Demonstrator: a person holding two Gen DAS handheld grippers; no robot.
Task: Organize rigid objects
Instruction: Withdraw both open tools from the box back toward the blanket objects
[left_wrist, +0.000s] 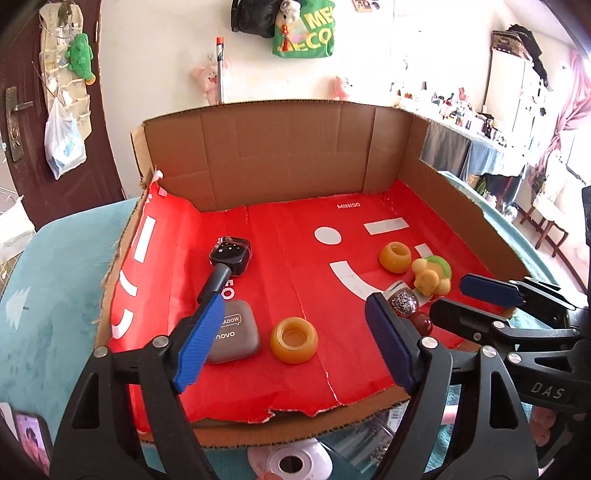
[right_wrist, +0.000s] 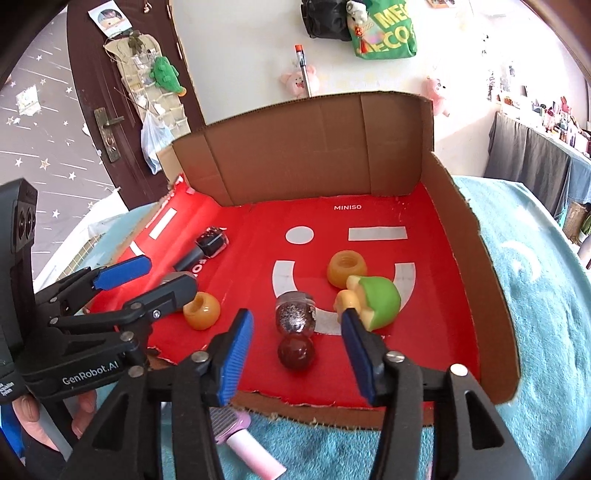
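Note:
A cardboard tray with a red liner holds the objects. My left gripper is open above an amber ring and a grey earbud case, touching neither. A black bottle with a dark handle lies further back. My right gripper is open too; a glitter bottle with a dark red ball cap lies between and below its fingers, untouched. A yellow-green turtle toy sits by the right finger, with a second amber ring behind it.
The tray rests on a teal blanket and has tall walls at the back and right. A pink-handled brush lies before its torn front edge. A phone and a white disc sit near me. A person's hand holds the left gripper.

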